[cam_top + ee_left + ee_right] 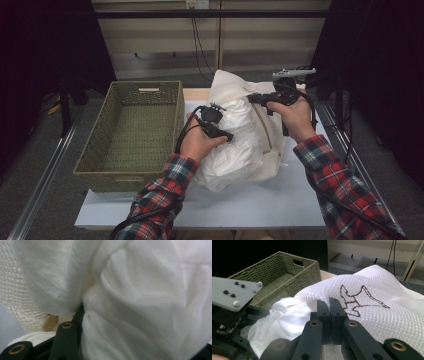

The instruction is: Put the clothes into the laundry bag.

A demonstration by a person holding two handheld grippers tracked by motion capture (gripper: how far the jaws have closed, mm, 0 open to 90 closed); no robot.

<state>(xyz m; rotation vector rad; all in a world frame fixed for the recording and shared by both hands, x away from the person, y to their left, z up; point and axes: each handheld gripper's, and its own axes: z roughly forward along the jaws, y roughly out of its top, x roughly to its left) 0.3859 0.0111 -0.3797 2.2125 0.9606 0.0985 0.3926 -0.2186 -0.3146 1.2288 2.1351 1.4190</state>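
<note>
1. The green wicker basket (135, 131) sits at the left of the surface (260, 205), long side running away from me; its woven floor is bare, with a cut-out handle in the far wall and one in the near wall.
2. The white mesh bag (267, 132) lies just right of the basket, mouth toward me; a dark stitched outline (359, 300) marks its cloth, and a tan zip pull (50, 322) hangs at its edge.
3. A white garment (235, 140) is bundled partly inside that bag, its folds spilling out at the near-left side onto the surface.
4. My left gripper (220, 131) is pushed into the garment at the bag's mouth; cloth is heaped between and over my jaws, and I cannot tell whether they are apart or clamped.
5. My right gripper (255, 98) is at the bag's upper edge; its jaws are together, pinching the rim of the mesh just beside the stitched outline.
6. My left hand (197, 142) and right hand (295, 117) come out of red plaid sleeves; a black cable trails from each gripper.
7. The surface is a pale blue-white sheet, with a strip of bare wood showing at the far edge behind the bag.
8. Around it: grey floor; metal rails at both sides; a light wood-panelled wall beyond, with black cables hanging down it; dark curtains left and right.
</note>
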